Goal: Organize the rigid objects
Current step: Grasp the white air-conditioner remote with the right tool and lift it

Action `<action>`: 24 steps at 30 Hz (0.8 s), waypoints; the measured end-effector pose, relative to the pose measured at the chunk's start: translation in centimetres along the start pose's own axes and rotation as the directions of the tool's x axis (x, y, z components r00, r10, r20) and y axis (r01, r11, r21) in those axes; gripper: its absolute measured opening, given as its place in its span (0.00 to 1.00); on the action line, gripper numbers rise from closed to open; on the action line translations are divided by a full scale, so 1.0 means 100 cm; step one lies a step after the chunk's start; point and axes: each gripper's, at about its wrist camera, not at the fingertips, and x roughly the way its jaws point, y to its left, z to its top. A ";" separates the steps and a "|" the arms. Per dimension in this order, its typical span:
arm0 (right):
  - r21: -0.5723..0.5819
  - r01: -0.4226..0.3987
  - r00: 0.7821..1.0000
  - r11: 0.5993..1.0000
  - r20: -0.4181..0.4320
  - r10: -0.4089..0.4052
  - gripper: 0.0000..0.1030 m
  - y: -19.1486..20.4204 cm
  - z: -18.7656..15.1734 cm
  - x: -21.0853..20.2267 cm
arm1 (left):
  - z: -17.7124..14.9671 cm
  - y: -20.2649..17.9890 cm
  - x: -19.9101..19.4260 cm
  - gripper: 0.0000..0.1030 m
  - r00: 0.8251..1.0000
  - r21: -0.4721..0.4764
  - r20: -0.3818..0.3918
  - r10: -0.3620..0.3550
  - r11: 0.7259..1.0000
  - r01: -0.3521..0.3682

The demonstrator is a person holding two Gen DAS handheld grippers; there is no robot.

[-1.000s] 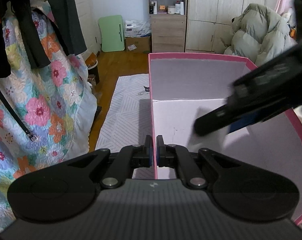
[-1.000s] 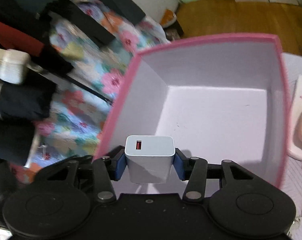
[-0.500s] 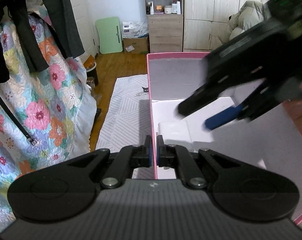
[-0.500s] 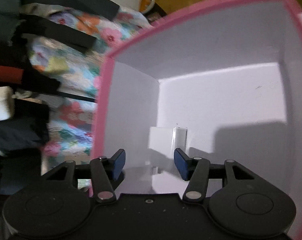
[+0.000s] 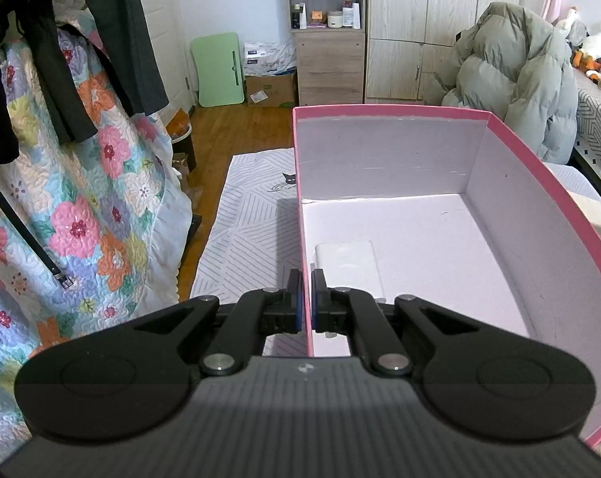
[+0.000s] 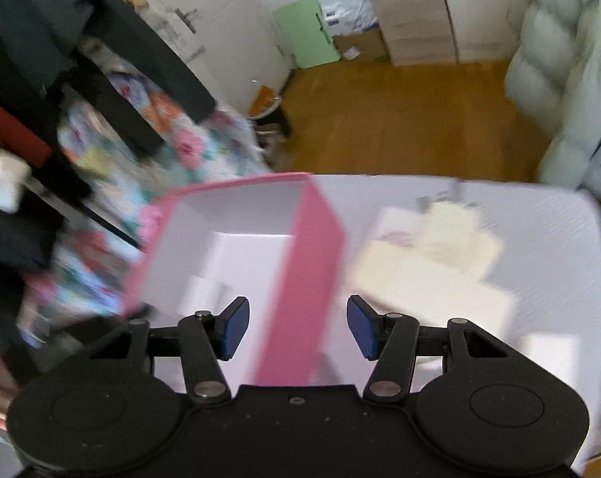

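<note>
The left gripper's (image 5: 305, 298) fingers are clamped on the pink box's (image 5: 388, 110) near wall. The right gripper's (image 6: 296, 326) fingers stand apart and empty above the box's side wall. The white charger (image 5: 348, 265) lies alone on the box floor, just beyond the left fingers. It looks light, rigid and smooth, best pinched across its flat sides. Pale items (image 6: 424, 259) wait on the surface beyond the right fingers.

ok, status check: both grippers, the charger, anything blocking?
Left gripper shut on pink box wall. Right gripper open, empty, above box rim. White charger lies on box floor, near corner. Nothing in the way.
</note>
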 end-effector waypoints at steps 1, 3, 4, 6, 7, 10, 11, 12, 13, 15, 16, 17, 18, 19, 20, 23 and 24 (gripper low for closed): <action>-0.062 0.039 0.999 0.997 -0.004 -0.039 0.59 -0.001 -0.003 0.003 | 0.000 0.000 0.000 0.03 1.000 0.000 0.000 0.001 1.000 -0.001; -0.174 0.092 0.995 0.981 -0.012 -0.095 0.59 -0.002 -0.006 0.013 | -0.001 -0.001 0.000 0.03 1.000 0.008 0.000 0.005 1.000 -0.005; -0.216 0.108 0.993 0.970 -0.014 -0.113 0.59 -0.001 -0.006 0.018 | -0.001 -0.001 -0.001 0.03 1.000 0.014 0.000 0.008 1.000 -0.008; -0.302 0.133 0.989 0.944 -0.019 -0.146 0.59 -0.001 -0.005 0.026 | -0.002 -0.002 -0.001 0.03 1.000 0.021 0.002 0.008 1.000 -0.008; -0.357 0.147 0.986 0.923 -0.023 -0.165 0.60 0.003 -0.002 0.034 | -0.002 -0.001 -0.002 0.03 1.000 0.022 0.005 0.007 1.000 -0.007; -0.482 0.172 0.977 0.859 -0.030 -0.212 0.65 0.005 0.000 0.051 | -0.001 0.000 -0.001 0.03 1.000 0.015 0.006 -0.002 1.000 0.002; -0.514 0.164 0.976 0.842 -0.041 -0.215 0.68 0.005 0.002 0.057 | -0.001 0.000 -0.001 0.03 1.000 0.012 0.005 -0.002 1.000 0.002; -0.536 0.157 0.975 0.830 -0.051 -0.217 0.72 0.004 -0.001 0.058 | -0.001 -0.001 -0.001 0.03 1.000 0.015 0.005 0.001 1.000 -0.001; -0.563 0.147 0.973 0.813 -0.065 -0.221 0.74 0.005 0.000 0.063 | -0.001 -0.002 -0.001 0.03 1.000 0.019 0.005 0.005 1.000 -0.005; -0.607 0.142 0.969 0.782 -0.076 -0.235 0.74 0.008 0.002 0.070 | -0.001 -0.002 -0.002 0.03 1.000 0.018 0.005 0.003 1.000 -0.003; -0.627 0.142 0.968 0.766 -0.074 -0.240 0.75 0.009 0.004 0.074 | -0.001 -0.002 -0.002 0.03 1.000 0.015 0.006 0.000 1.000 0.000; -0.639 0.138 0.969 0.757 -0.072 -0.238 0.75 0.010 0.006 0.077 | -0.001 -0.001 -0.002 0.03 1.000 0.010 0.006 -0.003 1.000 0.003; -0.644 0.132 0.970 0.753 -0.074 -0.233 0.75 0.012 0.007 0.079 | -0.001 -0.001 -0.002 0.03 1.000 0.003 0.007 -0.007 1.000 0.007; -0.645 0.127 0.970 0.753 -0.077 -0.229 0.75 0.011 0.010 0.082 | -0.001 0.000 -0.002 0.03 1.000 -0.001 0.007 -0.010 1.000 0.010; -0.645 0.121 0.970 0.755 -0.084 -0.228 0.75 0.011 0.012 0.084 | -0.001 0.000 -0.002 0.03 1.000 -0.003 0.007 -0.011 1.000 0.011; -0.643 0.085 0.970 0.761 -0.122 -0.212 0.75 0.008 0.018 0.091 | -0.001 0.000 -0.002 0.03 1.000 0.007 0.005 -0.003 1.000 0.003; -0.643 0.071 0.969 0.763 -0.136 -0.204 0.75 0.007 0.019 0.094 | -0.001 0.000 -0.001 0.03 1.000 0.007 0.005 -0.004 1.000 0.004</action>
